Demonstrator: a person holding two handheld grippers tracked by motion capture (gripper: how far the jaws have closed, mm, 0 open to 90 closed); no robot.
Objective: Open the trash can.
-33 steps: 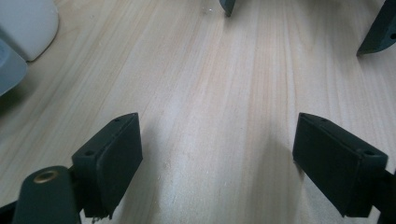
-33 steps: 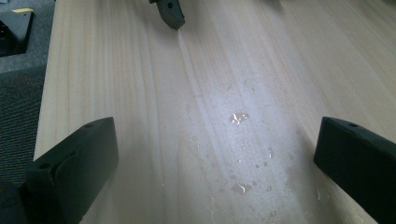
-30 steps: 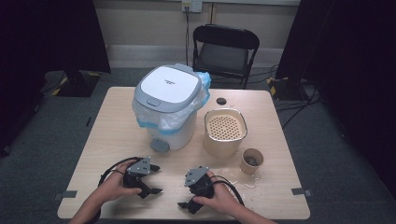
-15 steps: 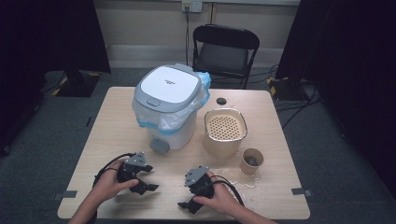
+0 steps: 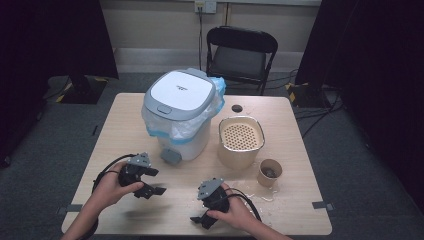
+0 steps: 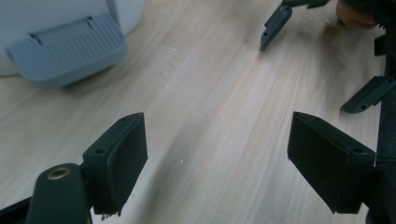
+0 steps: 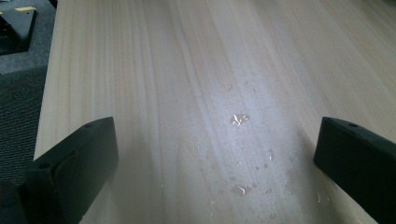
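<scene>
Left gripper (image 5: 150,186), right gripper (image 5: 202,216): jaws spread, empty; cup (image 5: 270,173) contents unclear, perhaps dregs.

both grippers, left gripper (image 5: 150,186) and right gripper (image 5: 202,216), rest empty near the bin (image 5: 180,117).

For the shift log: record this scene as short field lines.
left gripper: open, holds nothing, above the table's near left part
right gripper: open, holds nothing, at the near edge
bin: white, lid shut, clear liner with blue trim, grey pedal facing the person
strainer pot: beige, perforated insert, right of the bin
cup: paper, upright, something dark inside, near right of the pot
spill: droplets on the table near the cup
chair: black, behind the table
</scene>
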